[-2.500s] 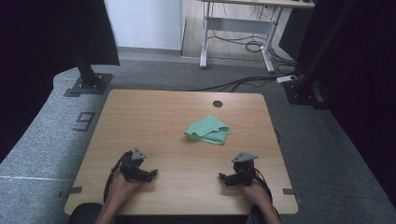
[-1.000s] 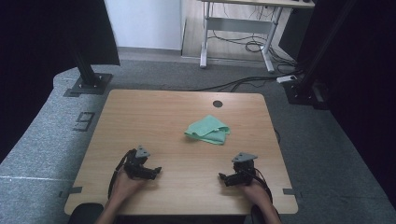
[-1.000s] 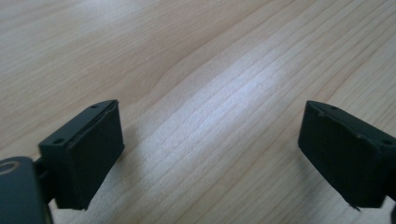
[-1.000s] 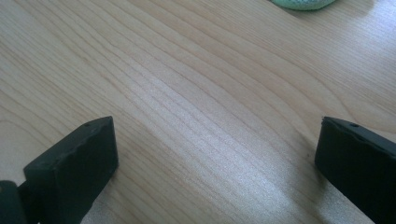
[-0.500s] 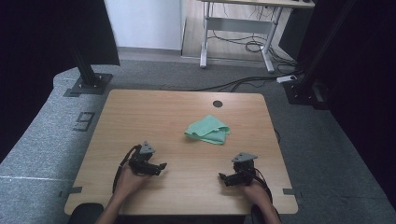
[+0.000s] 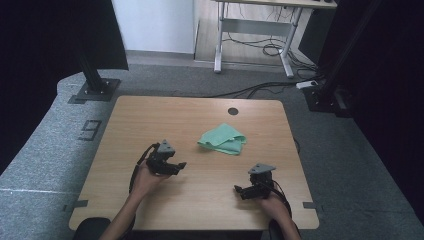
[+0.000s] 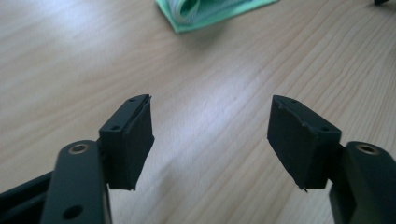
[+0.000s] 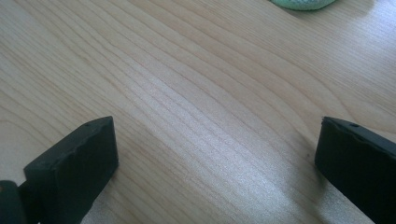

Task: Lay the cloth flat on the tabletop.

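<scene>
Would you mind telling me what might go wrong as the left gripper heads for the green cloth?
The cloth lies loosely folded, so the open left gripper may pinch just one layer and unfold it. On the smooth table it might slide instead of being caught. The right gripper, open and farther off, could not readily steady it.

Cloth [image 6: 223, 139] mid table [image 6: 150, 115]; left gripper [image 6: 176, 166] nearer than right gripper [image 6: 241, 191].

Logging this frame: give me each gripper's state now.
Left gripper: open, holding nothing, aimed toward the green cloth.
Right gripper: open, holding nothing, over bare table.
</scene>
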`<state>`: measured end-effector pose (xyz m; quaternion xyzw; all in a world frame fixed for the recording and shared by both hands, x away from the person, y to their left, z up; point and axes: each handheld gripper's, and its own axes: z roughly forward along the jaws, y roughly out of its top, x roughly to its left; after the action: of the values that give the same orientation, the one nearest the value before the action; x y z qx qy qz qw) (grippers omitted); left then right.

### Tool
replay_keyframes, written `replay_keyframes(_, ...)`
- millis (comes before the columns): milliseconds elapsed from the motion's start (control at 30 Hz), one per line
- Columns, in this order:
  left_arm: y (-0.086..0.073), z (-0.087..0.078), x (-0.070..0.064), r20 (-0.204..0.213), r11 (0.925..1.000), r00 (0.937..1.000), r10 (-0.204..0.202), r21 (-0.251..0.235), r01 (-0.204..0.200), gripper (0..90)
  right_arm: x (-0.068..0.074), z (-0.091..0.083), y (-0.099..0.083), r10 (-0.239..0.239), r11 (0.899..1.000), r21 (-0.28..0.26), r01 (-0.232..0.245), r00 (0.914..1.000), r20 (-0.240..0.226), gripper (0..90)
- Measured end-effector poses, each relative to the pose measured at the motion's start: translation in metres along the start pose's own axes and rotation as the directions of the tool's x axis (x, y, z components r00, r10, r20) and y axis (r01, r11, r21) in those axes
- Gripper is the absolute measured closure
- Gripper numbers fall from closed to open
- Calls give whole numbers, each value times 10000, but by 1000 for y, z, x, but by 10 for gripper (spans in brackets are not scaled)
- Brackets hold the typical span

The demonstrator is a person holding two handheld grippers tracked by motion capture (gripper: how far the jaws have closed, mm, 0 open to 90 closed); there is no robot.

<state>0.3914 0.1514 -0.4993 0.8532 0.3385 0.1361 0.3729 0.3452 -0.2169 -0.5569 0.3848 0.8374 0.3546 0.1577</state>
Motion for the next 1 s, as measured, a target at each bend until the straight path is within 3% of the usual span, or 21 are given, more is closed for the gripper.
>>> replay_keyframes(433, 39, 20, -3, 302, 9980, 9976, 626, -90, -623, 405, 0, 0, 0, 7, 10000, -2, -7, 10000, 7, 0)
replay_keyframes(633, 53, 30, -2, 238, 9956, 9954, 933, -96, -930, 459, 0, 0, 0, 1, 10000, 1, -1, 10000, 2, 0)
replay_keyframes(1000, 78, 60, -5, 445, 9918, 9914, 1230, 304, -1244, 482, 0, 0, 0, -9, 10000, -4, 9, 10000, 1, 0)
